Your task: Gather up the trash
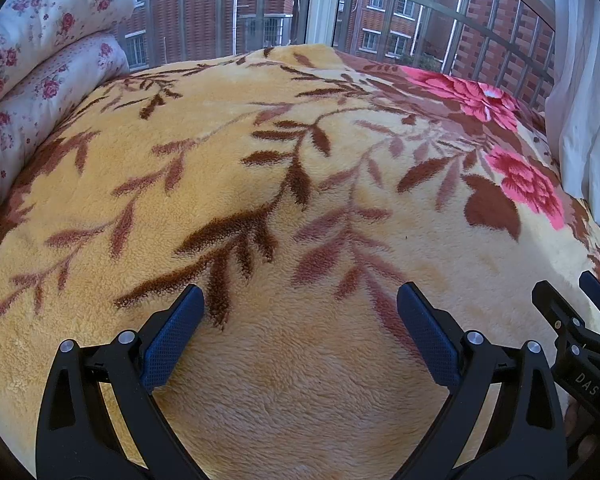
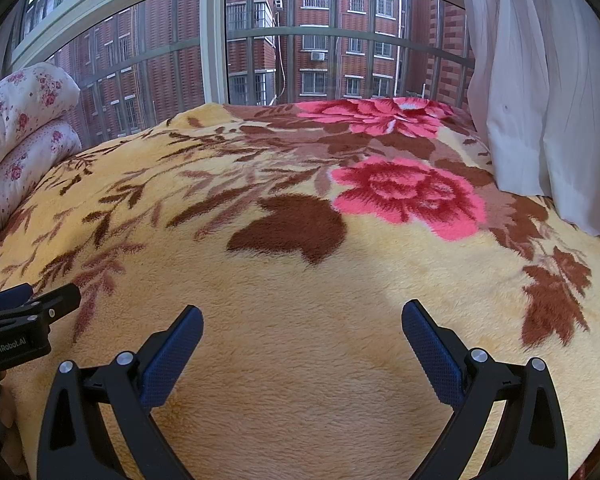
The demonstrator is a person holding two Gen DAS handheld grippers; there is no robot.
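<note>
**Bed by the barred window, no trash in sight**

A bed under a plush yellow blanket with brown leaves and pink roses [image 2: 300, 300] fills both views, a barred window [image 2: 320, 40] beyond it. No trash and no bin shows in either view; where the trash lies cannot be told.

The left gripper [image 1: 300, 320] and the right gripper [image 2: 302, 334] hover side by side over the near edge, both spread wide and holding nothing.

At ten o'clock lies a rolled white quilt with small red flowers [image 1: 40, 60]; at two o'clock hangs a white curtain [image 2: 540, 80].

This fits either a search ahead or a cleared bed, so no particular move follows.
</note>
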